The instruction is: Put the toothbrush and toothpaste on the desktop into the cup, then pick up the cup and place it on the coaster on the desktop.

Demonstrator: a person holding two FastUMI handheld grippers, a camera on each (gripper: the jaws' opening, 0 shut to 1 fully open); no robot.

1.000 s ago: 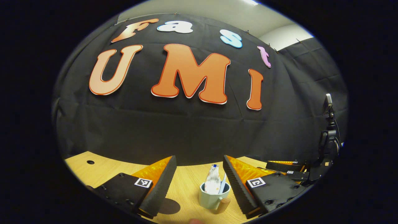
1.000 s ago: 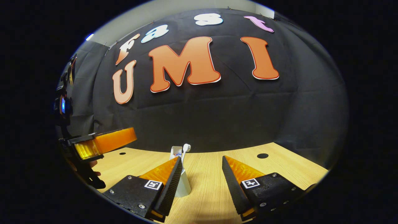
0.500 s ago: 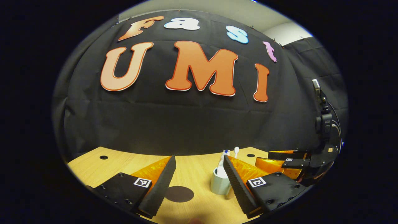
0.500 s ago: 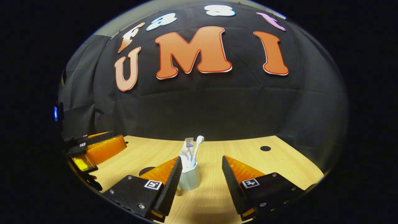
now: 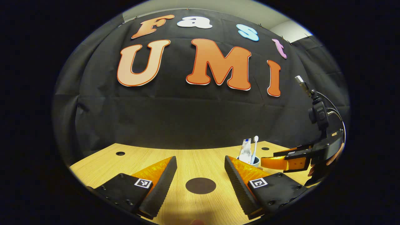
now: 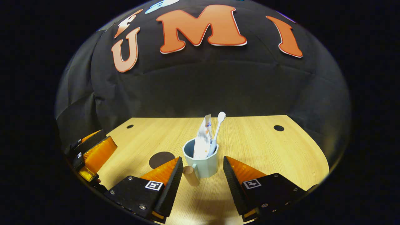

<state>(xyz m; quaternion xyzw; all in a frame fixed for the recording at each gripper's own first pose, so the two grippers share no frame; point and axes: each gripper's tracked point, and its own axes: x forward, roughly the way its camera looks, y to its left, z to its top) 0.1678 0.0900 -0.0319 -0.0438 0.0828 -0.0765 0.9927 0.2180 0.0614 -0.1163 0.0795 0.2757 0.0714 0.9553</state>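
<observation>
A pale cup point(image 6: 201, 162) with a wooden handle point(image 6: 190, 175) stands upright on the wooden desk. A toothpaste tube point(image 6: 203, 137) and a white toothbrush point(image 6: 217, 129) stick out of it. My right gripper point(image 6: 202, 160) is open, with the cup between its fingertips and a gap on each side. A dark round coaster point(image 6: 161, 159) lies flat to the cup's left. In the left gripper view the coaster point(image 5: 200, 185) lies between the fingers of my open left gripper point(image 5: 200, 159). The cup point(image 5: 254, 161) is partly hidden behind that gripper's right finger, next to the right gripper point(image 5: 282, 160).
The black booth wall rises along the desk's far edge. Small round holes point(image 6: 278, 127) point(image 5: 120, 153) mark the desktop near the back. The left gripper point(image 6: 93, 153) hovers at the desk's left side in the right gripper view, with a hand behind it.
My left gripper has drawn away from the cup, which slid rightward in its view; the coaster now lies between its fingers. My right gripper has tilted down and closed in around the cup.
</observation>
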